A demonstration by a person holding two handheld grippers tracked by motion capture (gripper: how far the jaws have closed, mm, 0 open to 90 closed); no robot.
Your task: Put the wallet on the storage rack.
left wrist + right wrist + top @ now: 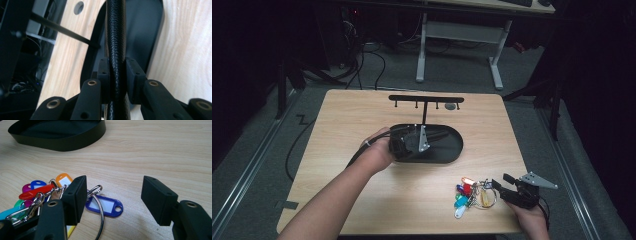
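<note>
- Currently the left gripper (409,142) is seen at centre frame of the high view, over the left end of the black oval tray (451,150); in the left gripper view its jaws are clenched on a black braided cable (115,37) that runs up the middle of the frame.
- At lower right of the high view, the right gripper (507,187) is held just beside the bunch of key tags (469,196); its jaws are released and wide apart, with the metal ring (98,207) lying between them near the left jaw.
- The step in hand is judged to be the reach for the bunch; a slight advance and a closing on the ring are called for next, perhaps before hanging it on the hook rack (426,100) above the tray.
- A pale wood-grain worktop (357,120) is shown, set on grey carpet in a dim room; white desk legs are visible at the top of the frame.
</note>
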